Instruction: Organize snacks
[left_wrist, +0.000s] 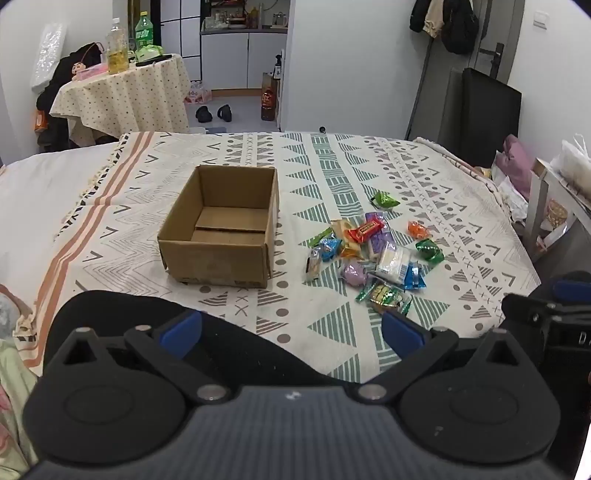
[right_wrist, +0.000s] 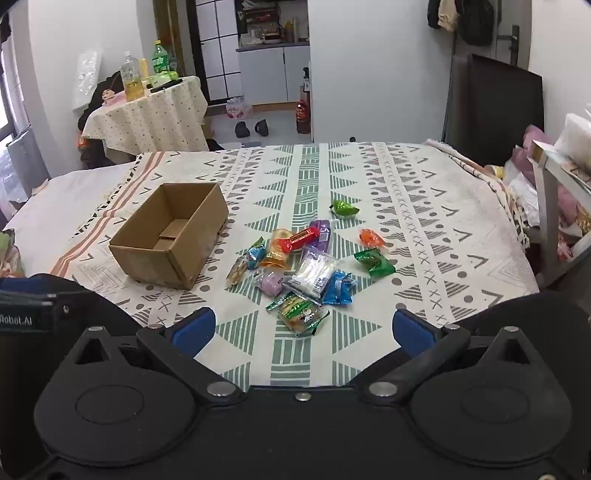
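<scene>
Both grippers are held low over the near edge of a bed covered with a cream cloth printed with green and grey geometric shapes (left_wrist: 332, 177), and neither touches any item. The left gripper (left_wrist: 291, 328) has its blue-padded fingers spread wide with nothing between them; the right gripper (right_wrist: 301, 326) is likewise spread wide and empty. An open brown cardboard box (left_wrist: 221, 225) stands upright on the cloth, left of centre, with only its folded bottom flaps visible inside. To the right of the box, apart from it, lies a loose pile of wrapped snacks (right_wrist: 295, 262). Within the pile, a red wrapped bar (right_wrist: 301, 238) rests on top at the far side, a clear packet of white sticks (right_wrist: 314, 271) lies in the middle, and a green-and-yellow biscuit packet (right_wrist: 299, 312) sits nearest the grippers. Three pieces lie slightly apart from the pile: a bright green foil sweet (right_wrist: 344, 209) beyond it, an orange wrapped sweet (right_wrist: 371, 237) and a dark green foil packet (right_wrist: 375, 262) to its right.
</scene>
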